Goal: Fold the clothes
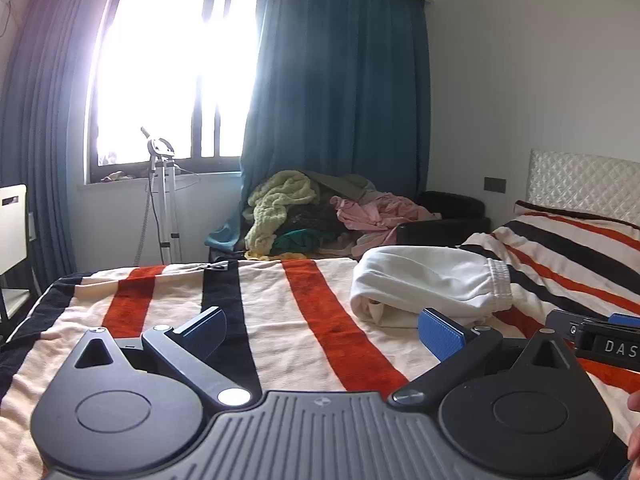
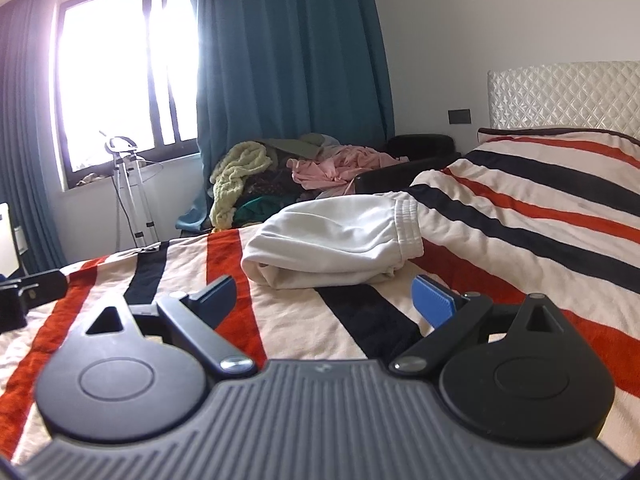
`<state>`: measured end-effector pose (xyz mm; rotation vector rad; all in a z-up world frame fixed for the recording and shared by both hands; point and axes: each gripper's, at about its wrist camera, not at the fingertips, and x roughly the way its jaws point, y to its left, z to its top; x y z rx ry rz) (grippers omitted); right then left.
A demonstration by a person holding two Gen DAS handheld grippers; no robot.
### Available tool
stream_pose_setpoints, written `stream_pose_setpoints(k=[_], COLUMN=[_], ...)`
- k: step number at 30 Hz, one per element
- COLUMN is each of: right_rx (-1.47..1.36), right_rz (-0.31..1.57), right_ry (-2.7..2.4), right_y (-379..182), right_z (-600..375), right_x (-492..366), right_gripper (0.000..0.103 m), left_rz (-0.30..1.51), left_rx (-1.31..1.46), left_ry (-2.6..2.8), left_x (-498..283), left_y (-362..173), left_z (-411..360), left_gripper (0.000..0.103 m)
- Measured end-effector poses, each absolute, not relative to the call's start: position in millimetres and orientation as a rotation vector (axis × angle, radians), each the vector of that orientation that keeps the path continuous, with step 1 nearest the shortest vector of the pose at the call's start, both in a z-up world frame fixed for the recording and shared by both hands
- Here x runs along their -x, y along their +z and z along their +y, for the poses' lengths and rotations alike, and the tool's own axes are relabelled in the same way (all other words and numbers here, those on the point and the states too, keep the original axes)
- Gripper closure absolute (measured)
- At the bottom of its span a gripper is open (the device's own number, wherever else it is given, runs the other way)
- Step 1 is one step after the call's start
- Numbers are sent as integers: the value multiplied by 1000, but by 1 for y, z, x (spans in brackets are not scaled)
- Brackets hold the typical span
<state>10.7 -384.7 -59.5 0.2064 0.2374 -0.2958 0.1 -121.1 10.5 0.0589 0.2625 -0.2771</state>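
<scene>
Hovering above a striped blanket (image 1: 296, 320), two hand-held grippers hang side by side over a bed, both with jaws spread wide and nothing between them. The left gripper (image 1: 326, 334) points toward the bed's far edge; the right gripper (image 2: 326, 300) sits beside it and faces a folded white garment (image 2: 340, 240). That garment, a pair of white trousers or shorts with an elastic waistband turned toward the headboard (image 2: 560, 92), lies on the blanket just ahead of the right gripper's blue-padded fingertips (image 2: 434, 300) and apart from them; in the left wrist view it rests ahead and to the right. The blanket carries red, black and cream stripes. Beyond the bed's far side, a heap of clothes (image 1: 320, 212), pale green, pink and dark pieces among them, is piled on a dark seat below a teal curtain (image 1: 340, 80). A bright window (image 1: 168, 72) glares at the left, with a garment steamer stand (image 1: 162, 196) in front of it. The edge of a person's hand (image 1: 634, 432) shows at the right border of the left wrist view.
</scene>
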Motion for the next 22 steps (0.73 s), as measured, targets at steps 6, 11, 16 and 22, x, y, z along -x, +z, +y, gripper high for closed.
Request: stream_pose_setpoints(k=[6,11,16,22], right_rx=[-199,-205,-200,-198], right_rz=[245,250,250,252], right_ry=[-286,-286,-286,-287], right_y=[-61,-62,-62,-62], right_z=[-382,-382,-381,-380], right_x=[-11,-12,-12,-13], right_gripper=[7,7,7,7], left_rz=[259,257,256,251], left_rx=[-60,-71,-73,-69], left_ry=[-275,-266,-261,-265], left_x=[2,2,3,4], left_y=[9,8,7,6], left_z=[-121,-121,-121,-119], left_gripper=[0,0,0,0])
